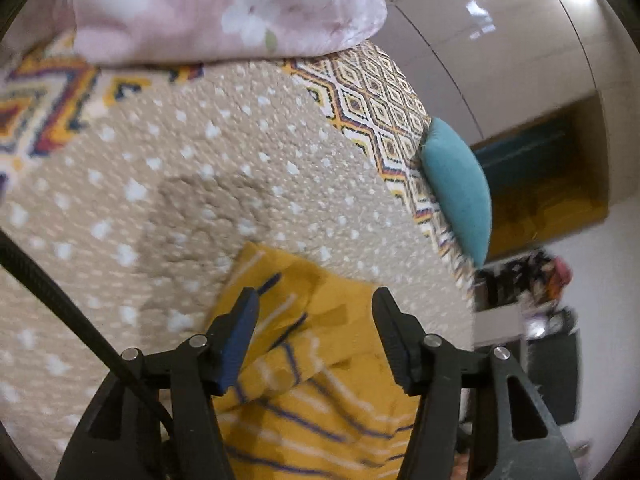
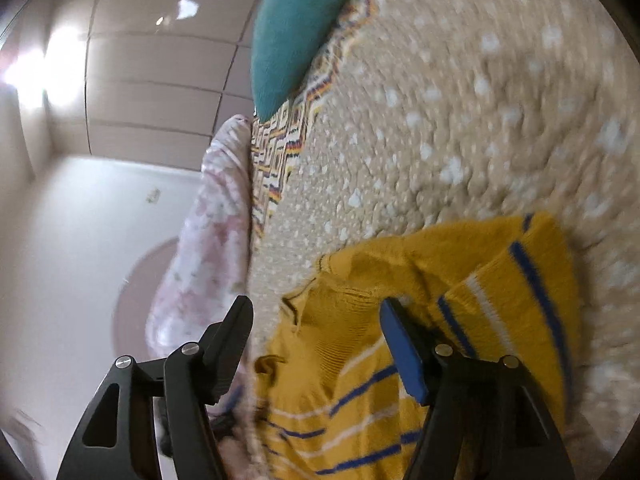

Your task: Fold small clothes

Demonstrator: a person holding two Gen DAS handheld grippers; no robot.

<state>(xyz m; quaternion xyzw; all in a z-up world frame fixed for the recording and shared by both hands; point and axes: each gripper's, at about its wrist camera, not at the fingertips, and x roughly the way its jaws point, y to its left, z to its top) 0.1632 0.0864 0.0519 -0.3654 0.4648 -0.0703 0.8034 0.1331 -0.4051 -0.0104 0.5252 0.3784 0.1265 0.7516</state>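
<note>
A small mustard-yellow knitted sweater with blue and white stripes (image 1: 320, 380) lies crumpled on a beige textured blanket dotted with white spots (image 1: 160, 208), at the near edge of both wrist views. The left gripper (image 1: 316, 304) hovers over the garment with its jaws standing apart, one blue-padded finger (image 1: 236, 344) on the left and a black finger on the right; the knit shows between them, but neither pad presses it. The right gripper (image 2: 316, 312) is likewise spread wide above the sweater (image 2: 400, 360), its blue pad (image 2: 404, 352) over the folded sleeve area and its black finger out past the garment's left edge, gripping nothing.

Under the blanket (image 2: 460, 120) lies a bedcover printed with yellow, navy and red diamonds (image 1: 380, 92). A teal cushion (image 1: 460, 184) stands at the cover's right edge in the left view. A folded pale-pink floral quilt (image 1: 224, 8) sits at the far side, well apart from the sweater. A black cable (image 1: 60, 300) crosses the left view's near-left corner. Both views are blurred, and glossy white wall panels (image 2: 152, 80) fill the background.
</note>
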